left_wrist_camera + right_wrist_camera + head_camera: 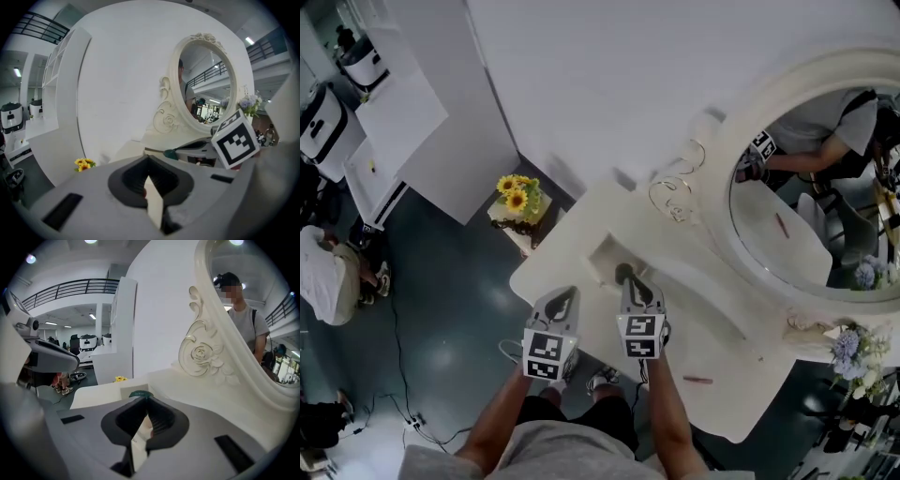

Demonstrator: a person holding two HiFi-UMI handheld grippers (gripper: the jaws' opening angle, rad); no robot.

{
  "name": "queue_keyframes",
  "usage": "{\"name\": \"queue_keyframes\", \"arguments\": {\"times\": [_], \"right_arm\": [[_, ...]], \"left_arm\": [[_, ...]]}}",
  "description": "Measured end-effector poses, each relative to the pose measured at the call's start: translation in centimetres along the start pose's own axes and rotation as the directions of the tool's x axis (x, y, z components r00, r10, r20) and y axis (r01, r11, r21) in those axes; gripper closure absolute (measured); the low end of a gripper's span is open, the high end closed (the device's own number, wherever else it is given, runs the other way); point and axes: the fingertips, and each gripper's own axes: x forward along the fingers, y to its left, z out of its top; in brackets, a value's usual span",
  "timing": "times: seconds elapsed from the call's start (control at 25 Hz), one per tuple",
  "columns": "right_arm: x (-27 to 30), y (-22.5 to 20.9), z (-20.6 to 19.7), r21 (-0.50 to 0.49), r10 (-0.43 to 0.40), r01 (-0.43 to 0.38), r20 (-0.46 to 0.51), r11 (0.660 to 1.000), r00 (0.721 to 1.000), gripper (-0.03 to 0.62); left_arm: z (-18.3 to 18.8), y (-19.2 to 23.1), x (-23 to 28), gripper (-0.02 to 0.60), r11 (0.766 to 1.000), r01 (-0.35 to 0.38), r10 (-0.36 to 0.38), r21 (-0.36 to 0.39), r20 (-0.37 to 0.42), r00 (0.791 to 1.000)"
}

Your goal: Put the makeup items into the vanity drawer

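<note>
Hovering at drawer recess point(598, 251): right gripper point(630, 281), jaws clamped on green-capped item point(624, 273), nearer; left gripper point(566, 294) closed, empty, beside.

Of the tube point(139, 393) in the right gripper point(631, 279), only the dark green cap shows past the jaws. Its pale body is mostly buried between them, and the cap's print is too small to read. The gripper covers part of the drawer point(602, 253). The mirror point(787, 253) runs off the head view's right edge. A thin red item point(697, 380) on the desk point(572, 234) is too small to identify.
</note>
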Motion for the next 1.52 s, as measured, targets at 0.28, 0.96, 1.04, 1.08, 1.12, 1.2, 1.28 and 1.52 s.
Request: {"name": "queue_keyframes", "arguments": {"times": [0.28, 0.96, 1.04, 1.08, 1.12, 1.2, 1.28, 1.52], "right_arm": [[2.4, 0.8, -0.4, -0.032, 0.037, -0.038, -0.03, 0.999, 0.999, 0.568], [2.1, 1.5, -0.3, 0.028, 0.06, -0.06, -0.02, 0.998, 0.998, 0.419], [1.4, 1.4, 0.0, 0.029, 0.054, -0.054, -0.011, 0.998, 0.998, 0.419], [1.0, 1.3, 0.2, 0.032, 0.048, -0.048, -0.004, 0.998, 0.999, 0.419], [0.6, 1.2, 0.5, 0.034, 0.039, -0.039, 0.003, 0.999, 0.999, 0.419], [-0.5, 1.0, 1.1, 0.041, 0.022, -0.023, 0.023, 0.999, 0.999, 0.419], [-1.8, 0.8, 1.8, 0.046, 0.007, -0.009, 0.047, 0.999, 0.999, 0.419], [-7.3, -0.2, 3.7, 0.075, -0.066, 0.057, 0.126, 0.996, 0.99, 0.421]], "left_arm": [[-1.3, 1.1, -0.2, 0.581, 0.999, -0.036, 0.035, -0.032, -0.034, 0.999], [-2.0, 1.3, -1.4, 0.581, 0.998, -0.054, 0.052, -0.035, -0.035, 0.998], [-1.7, 1.1, -1.6, 0.581, 0.998, -0.05, 0.049, -0.032, -0.03, 0.998], [-1.5, 0.9, -1.8, 0.581, 0.998, -0.047, 0.046, -0.029, -0.026, 0.999], [-1.2, 0.8, -1.9, 0.581, 0.999, -0.041, 0.04, -0.025, -0.02, 0.999], [-0.5, 0.4, -2.1, 0.581, 1.0, -0.028, 0.028, -0.013, -0.004, 1.0], [0.2, -0.2, -2.4, 0.581, 1.0, -0.012, 0.012, -0.003, 0.012, 1.0], [2.9, -3.0, -3.2, 0.581, 0.996, 0.062, -0.066, 0.057, 0.058, 0.996]]}}
